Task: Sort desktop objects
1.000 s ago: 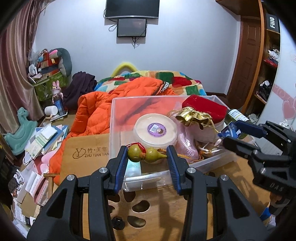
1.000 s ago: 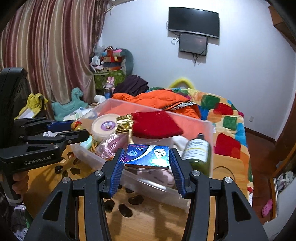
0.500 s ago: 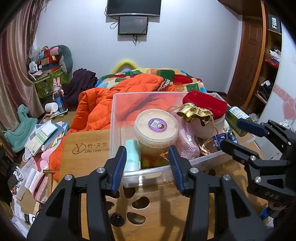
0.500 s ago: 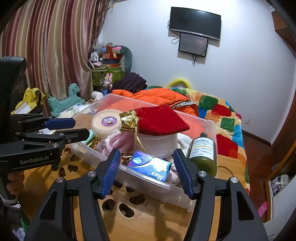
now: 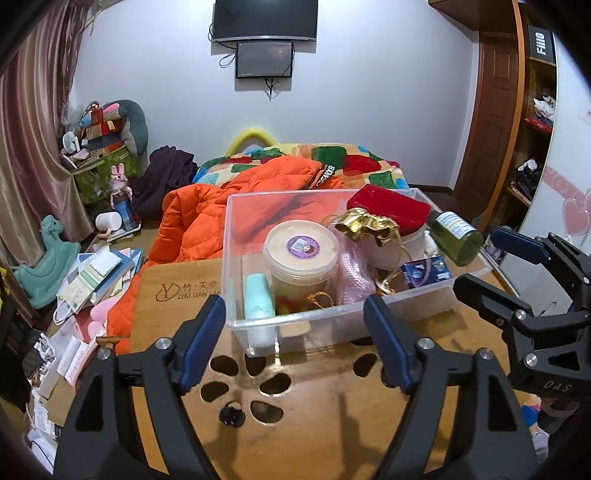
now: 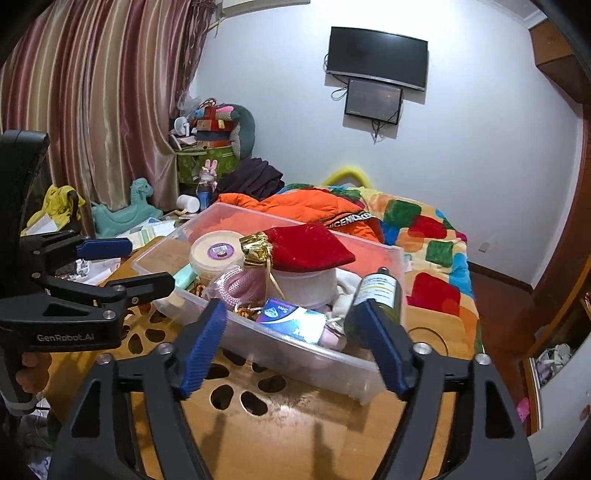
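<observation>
On the desk (image 5: 332, 424): clear bin (image 5: 236, 236), filled | behind: bed (image 6: 424, 229), curtain (image 6: 92, 92), TV (image 5: 264, 18) | left gripper (image 5: 295, 325), right gripper (image 6: 295, 332): jaws opening, nothing between.

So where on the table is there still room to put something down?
The wooden table is bare in front of the clear bin, between the bin's near wall and both grippers, apart from the cut-out holes and a small black thing. Left of the bin, the printed logo corner is free. The bin itself is crowded.
</observation>
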`<state>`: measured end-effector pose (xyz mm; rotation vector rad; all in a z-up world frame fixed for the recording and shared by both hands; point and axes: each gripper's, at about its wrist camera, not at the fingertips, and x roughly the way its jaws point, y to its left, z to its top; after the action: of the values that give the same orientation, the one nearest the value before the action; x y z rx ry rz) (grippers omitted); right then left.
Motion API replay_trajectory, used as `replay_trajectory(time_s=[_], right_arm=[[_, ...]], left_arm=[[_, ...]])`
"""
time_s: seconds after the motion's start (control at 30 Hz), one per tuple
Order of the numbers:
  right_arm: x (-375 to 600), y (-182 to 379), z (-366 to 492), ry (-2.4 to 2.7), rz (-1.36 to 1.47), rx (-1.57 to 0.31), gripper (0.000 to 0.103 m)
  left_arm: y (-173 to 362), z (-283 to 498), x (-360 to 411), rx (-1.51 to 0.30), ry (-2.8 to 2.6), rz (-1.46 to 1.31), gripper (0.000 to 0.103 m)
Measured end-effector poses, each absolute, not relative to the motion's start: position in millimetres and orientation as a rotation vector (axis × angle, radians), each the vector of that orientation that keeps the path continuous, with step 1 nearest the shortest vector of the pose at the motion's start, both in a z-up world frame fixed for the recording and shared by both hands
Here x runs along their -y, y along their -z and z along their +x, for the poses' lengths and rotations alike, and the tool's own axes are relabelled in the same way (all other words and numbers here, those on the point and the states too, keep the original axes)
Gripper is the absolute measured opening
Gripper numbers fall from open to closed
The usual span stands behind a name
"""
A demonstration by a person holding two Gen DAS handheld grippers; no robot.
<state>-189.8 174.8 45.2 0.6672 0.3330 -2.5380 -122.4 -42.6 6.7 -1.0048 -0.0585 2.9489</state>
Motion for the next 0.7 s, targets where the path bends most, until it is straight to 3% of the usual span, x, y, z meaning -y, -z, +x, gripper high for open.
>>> replay_trajectory(time_s=[0.17,0.23,0.4,0.7], right_arm=[[-183,-50,-176,2.563,0.653,-0.315,0.079],[-185,-52,-171,2.573,0.649,-0.309,0.087],[-194,-55,-158,2.588,0.645,-0.257,0.097],[-208,-46,-140,2.614,0.659,-0.210,0.099]], left_arm=[[-13,-109,44,0.089,-2.969,-0.994,0.091],[-15,-102,43,0.098,-2.977,-0.991,0.094],[-16,-88,37,0.088,-2.989,-0.991,0.094],[-9,-74,21,0.082,-2.976,-1.005,0.094]])
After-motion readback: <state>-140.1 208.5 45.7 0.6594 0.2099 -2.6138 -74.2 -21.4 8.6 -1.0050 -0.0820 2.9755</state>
